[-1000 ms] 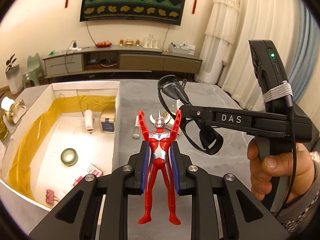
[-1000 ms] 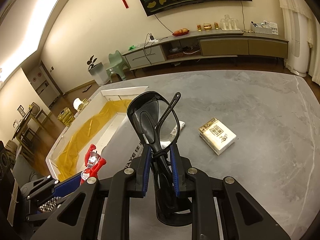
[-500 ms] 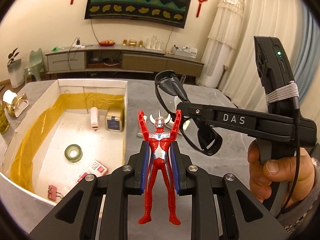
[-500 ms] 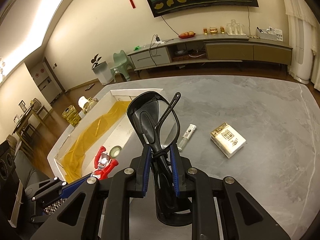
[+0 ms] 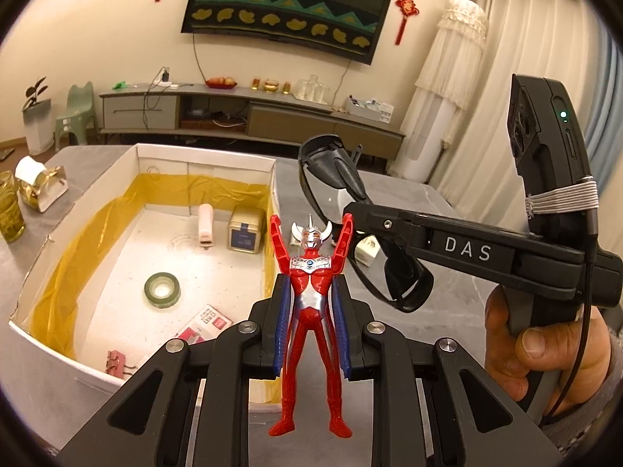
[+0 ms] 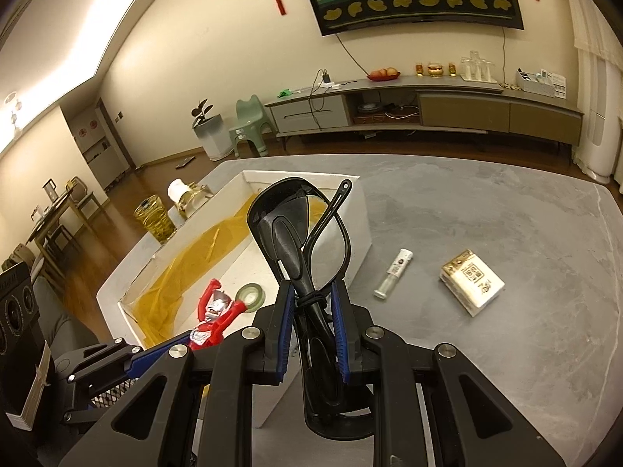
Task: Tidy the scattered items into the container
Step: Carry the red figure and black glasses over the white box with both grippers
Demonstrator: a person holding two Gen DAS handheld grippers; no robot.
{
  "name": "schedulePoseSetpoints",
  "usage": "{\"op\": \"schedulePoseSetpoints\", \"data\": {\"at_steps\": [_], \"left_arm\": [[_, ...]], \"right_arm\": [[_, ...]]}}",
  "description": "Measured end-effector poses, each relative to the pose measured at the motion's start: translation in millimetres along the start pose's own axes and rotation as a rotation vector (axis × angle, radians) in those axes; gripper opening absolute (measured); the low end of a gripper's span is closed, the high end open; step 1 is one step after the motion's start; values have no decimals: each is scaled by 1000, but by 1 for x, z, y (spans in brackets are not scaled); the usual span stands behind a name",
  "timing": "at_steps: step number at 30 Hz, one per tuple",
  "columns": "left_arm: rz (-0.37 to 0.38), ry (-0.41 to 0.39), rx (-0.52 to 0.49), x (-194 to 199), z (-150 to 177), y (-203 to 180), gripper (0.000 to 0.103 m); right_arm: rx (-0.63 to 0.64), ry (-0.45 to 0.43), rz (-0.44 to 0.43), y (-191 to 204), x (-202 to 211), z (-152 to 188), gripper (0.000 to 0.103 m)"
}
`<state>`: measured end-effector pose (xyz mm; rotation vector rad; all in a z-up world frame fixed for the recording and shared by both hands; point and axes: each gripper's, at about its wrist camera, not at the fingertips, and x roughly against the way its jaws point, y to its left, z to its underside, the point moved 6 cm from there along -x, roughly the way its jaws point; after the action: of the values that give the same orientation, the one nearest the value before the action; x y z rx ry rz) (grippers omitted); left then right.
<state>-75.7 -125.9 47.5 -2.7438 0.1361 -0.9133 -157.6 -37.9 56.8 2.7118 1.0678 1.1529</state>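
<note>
My left gripper (image 5: 311,307) is shut on a red and silver hero figure (image 5: 311,272), held upright above the near right corner of the white box (image 5: 58,346) lined with yellow film. My right gripper (image 6: 311,307) is shut on folded black sunglasses (image 6: 300,233), held up beside the box's right wall; they also show in the left wrist view (image 5: 338,179). The figure shows in the right wrist view (image 6: 214,311) at lower left. A small glass vial (image 6: 393,272) and a white tissue pack (image 6: 471,282) lie on the grey table (image 6: 506,214) right of the box.
Inside the box lie a green tape roll (image 5: 161,290), a white tube (image 5: 205,225), a small square tin (image 5: 243,229), a red-and-white packet (image 5: 202,325) and a pink clip (image 5: 115,362). A yellow-green glass (image 5: 9,218) and a gold tape holder (image 5: 39,186) stand left of it.
Both grippers have moved left toward the box with their loads; the box now fills more of both views. Grips are unchanged.
</note>
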Motion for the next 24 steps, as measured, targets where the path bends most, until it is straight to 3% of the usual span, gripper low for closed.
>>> {"op": "schedulePoseSetpoints", "data": {"at_steps": [18, 24], "left_arm": [[-30, -84, 102, 20, -19, 57, 21], [-50, -78, 137, 13, -32, 80, 21]], "right_arm": [[25, 4, -60, 50, -14, -8, 21], [30, 22, -87, 63, -26, -20, 21]]}}
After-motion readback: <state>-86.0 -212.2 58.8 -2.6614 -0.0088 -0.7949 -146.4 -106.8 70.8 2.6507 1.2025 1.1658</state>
